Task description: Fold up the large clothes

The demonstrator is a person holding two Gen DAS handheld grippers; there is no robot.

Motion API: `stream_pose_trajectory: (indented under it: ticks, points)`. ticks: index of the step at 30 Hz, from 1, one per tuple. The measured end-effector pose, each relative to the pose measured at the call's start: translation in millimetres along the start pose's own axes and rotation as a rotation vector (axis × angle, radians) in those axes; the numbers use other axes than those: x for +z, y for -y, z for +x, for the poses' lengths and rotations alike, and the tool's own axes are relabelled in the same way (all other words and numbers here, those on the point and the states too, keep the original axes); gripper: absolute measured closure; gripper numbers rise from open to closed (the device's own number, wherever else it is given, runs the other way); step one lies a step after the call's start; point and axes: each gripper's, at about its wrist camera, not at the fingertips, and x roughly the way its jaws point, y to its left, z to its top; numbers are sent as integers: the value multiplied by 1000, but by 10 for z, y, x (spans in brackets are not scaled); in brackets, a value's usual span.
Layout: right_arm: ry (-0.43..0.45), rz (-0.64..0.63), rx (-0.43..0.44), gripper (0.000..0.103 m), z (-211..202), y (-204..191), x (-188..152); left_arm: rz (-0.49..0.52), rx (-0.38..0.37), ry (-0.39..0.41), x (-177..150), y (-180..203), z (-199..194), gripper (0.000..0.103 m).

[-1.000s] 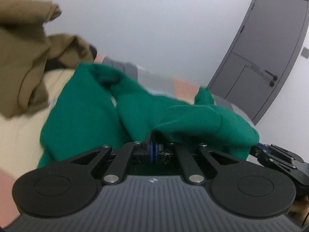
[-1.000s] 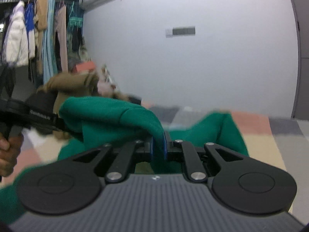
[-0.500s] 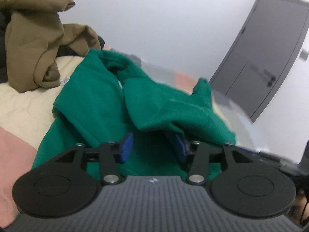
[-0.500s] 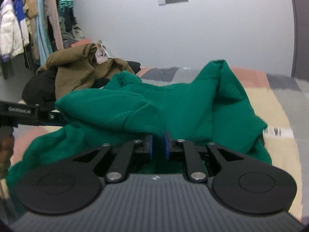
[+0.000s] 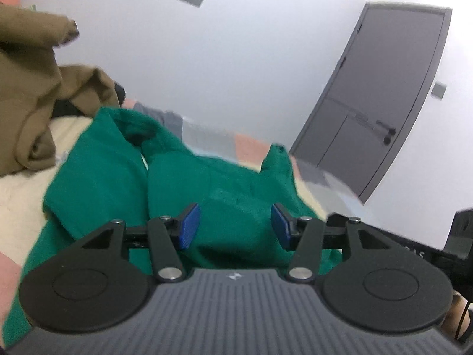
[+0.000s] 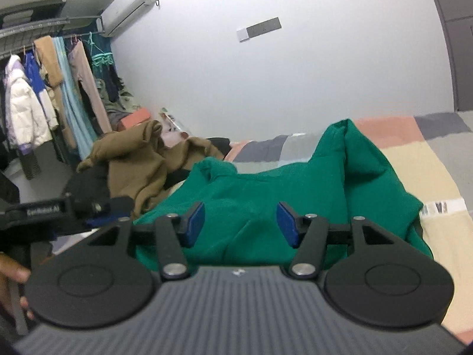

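Plain white walls back a bed [image 6: 428, 159] spread with a patchwork cover of pink, cream and grey blocks. Over it the left hand-held gripper [image 5: 235, 226] has its blue pads [image 5: 189, 226] spread apart with nothing pinched; the right hand-held gripper [image 6: 241, 224] has just been opening its jaws, and its pads [image 6: 193, 223] also stand clear of the cloth below. Under both lies the green top [image 5: 100, 177], a thick, soft knit, bunched into rounded folds, with a raised fold in the middle and one corner peaked up toward the far side [image 6: 343, 136]. It sits across the middle of the bed, its near hem running under the gripper bodies. To the left, just beside it, a brown garment [image 6: 133, 162] is heaped in a loose mound over something dark. Beyond that a rail of hanging clothes [image 6: 44, 97] fills the corner. Bare cover lies open on the right of the top, up to the bed's edge, where a grey door [image 5: 381, 100] stands. A hand [image 6: 11, 281] shows at the left edge of the right view, below the other gripper's body.
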Motion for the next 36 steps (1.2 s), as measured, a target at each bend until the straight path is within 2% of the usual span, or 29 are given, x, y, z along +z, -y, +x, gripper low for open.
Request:
stream_pose_trajectory:
  ticks: [4,9,15,24,27,31,32,34,35,36]
  points:
    - [-67,-28,-2,47,323,-14,-109,25,34,-76,-91,-81,276,44]
    - [-147,-35,18,48,489,6,-300,29,76,-201,-338,-258,521,44]
    - [-260,-67,-25,48,711,22,-540,50,124,-244,-421,-266,673,44]
    - [-272,-63,-18,48,708,52,-560,76,162,-239,-446,-214,723,44]
    - [-261,-65,-22,48,659,32,-542,76,166,-225,-436,-168,632,44]
    - [-236,-41,-54,49,419,10,-484,65,175,-210,-386,-122,379,38]
    - [-234,-28,-61,48,344,28,-470,60,181,-203,-374,-121,289,37]
    - [-228,-17,-92,37,160,56,-434,47,193,-186,-363,-123,97,36]
    - [-217,-13,-108,31,67,77,-413,43,213,-179,-355,-135,7,34]
    - [-207,-8,-127,29,-41,109,-382,41,266,-180,-339,-150,-76,33]
